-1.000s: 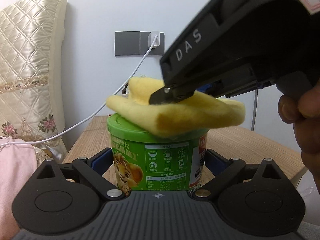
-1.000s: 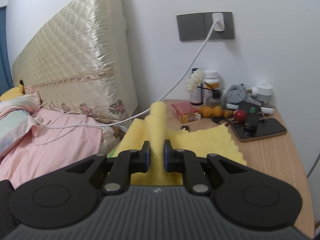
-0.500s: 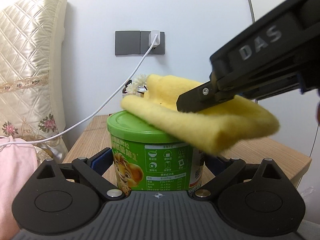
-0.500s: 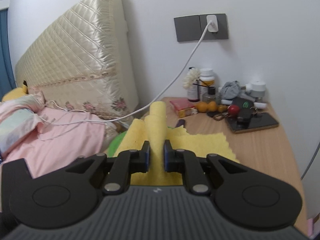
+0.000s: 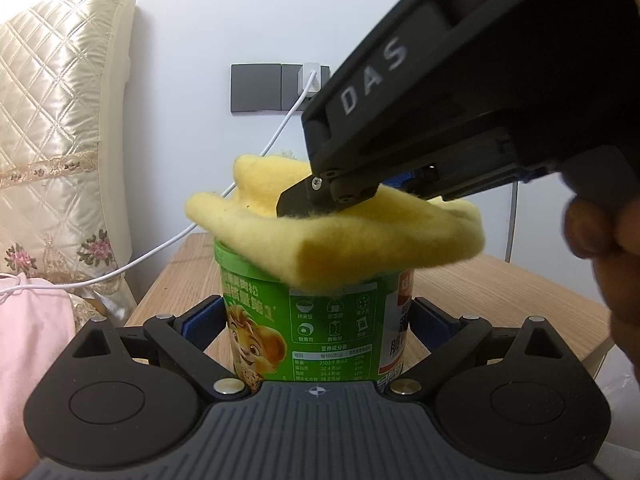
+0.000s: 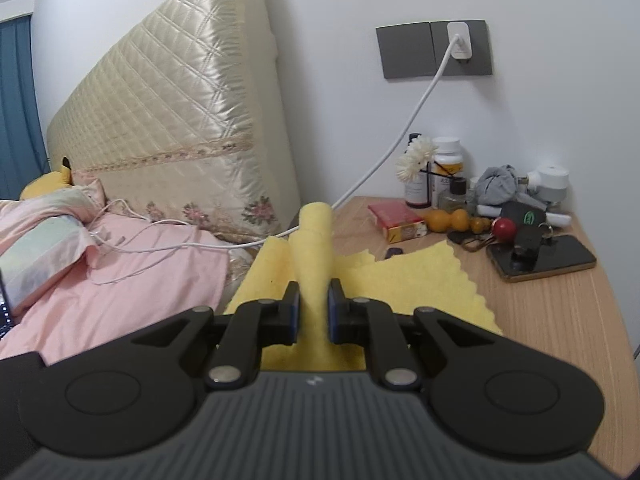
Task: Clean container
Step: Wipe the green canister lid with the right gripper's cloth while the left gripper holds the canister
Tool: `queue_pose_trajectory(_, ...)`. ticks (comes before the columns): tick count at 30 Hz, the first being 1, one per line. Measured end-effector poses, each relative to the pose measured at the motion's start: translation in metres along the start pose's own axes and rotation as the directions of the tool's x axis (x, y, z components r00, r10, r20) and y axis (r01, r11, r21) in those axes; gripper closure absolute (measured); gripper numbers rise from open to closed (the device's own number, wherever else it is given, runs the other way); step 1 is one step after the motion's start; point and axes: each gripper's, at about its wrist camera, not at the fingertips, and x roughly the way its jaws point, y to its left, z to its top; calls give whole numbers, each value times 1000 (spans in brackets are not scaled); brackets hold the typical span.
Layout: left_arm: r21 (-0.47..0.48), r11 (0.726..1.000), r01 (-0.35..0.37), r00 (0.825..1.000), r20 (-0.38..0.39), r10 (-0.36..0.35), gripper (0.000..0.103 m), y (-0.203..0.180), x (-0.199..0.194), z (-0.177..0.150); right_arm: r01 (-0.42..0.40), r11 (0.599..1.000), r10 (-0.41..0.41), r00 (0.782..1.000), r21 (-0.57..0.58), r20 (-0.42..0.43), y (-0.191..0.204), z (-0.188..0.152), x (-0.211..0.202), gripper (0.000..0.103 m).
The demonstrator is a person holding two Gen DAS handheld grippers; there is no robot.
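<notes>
The left gripper (image 5: 318, 322) clasps the green can (image 5: 316, 320) from both sides, its 2 blue-padded fingers (image 5: 202, 318) pressed against the can's wall. The can stands upright between them, above the near edge of the wooden table (image 5: 480, 292); whether its base touches the table cannot be told, since the gripper body hides it. A cartoon lion and printed panels show on its label.

The right gripper (image 6: 314, 310) is clenched on a raised fold of the yellow cloth (image 6: 400, 280), the fold standing up between its 2 fingers (image 6: 290, 308). In the left wrist view that gripper comes in from the upper right, marked "DAS", and the folded cloth (image 5: 340, 232) lies flat on top of the can, covering its lid and overhanging the rim toward the right. The right hand (image 5: 600, 248) shows at the frame's right edge, on the handle.

A white cable (image 6: 400, 152) runs from a charger (image 6: 459, 42) in the grey wall socket (image 6: 432, 50) down to the pink bedding (image 6: 132, 264). A quilted cream headboard (image 6: 180, 128) leans against the wall on the left. At the table's far end sit bottles (image 6: 448, 168), a red box (image 6: 396, 220), a red ball (image 6: 503, 227) and a phone (image 6: 544, 258).
</notes>
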Motion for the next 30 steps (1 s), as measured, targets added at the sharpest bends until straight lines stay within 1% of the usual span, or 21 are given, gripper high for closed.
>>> queue_pose_trajectory(5,-2,1000,1,1000,-3,-1,4,13,4,11,-16,1000,16,1000,7,-8,3,-6,-16,88)
queue_pose_trajectory(10,-2,1000,1,1000,-4,-1,4,28,8,23,28,999,-28,1000,19,4,-3,-9,-28,89)
queue_pose_trajectory(15,-3,1000,2,1000,-6,-2,5,44,12,36,56,998,-57,998,17,24,-11,-5,-18,88)
queue_pose_trajectory(17,-2,1000,3,1000,-6,-3,5,53,15,42,56,998,-57,998,16,30,-16,-4,-11,88)
queue_pose_trajectory(23,0,1000,4,1000,-6,-4,4,78,24,62,9,1000,-9,1000,14,13,-11,-1,1,88)
queue_pose_trajectory(30,4,1000,8,1000,-8,-8,4,107,34,85,-47,999,47,999,28,-3,3,-7,-12,88)
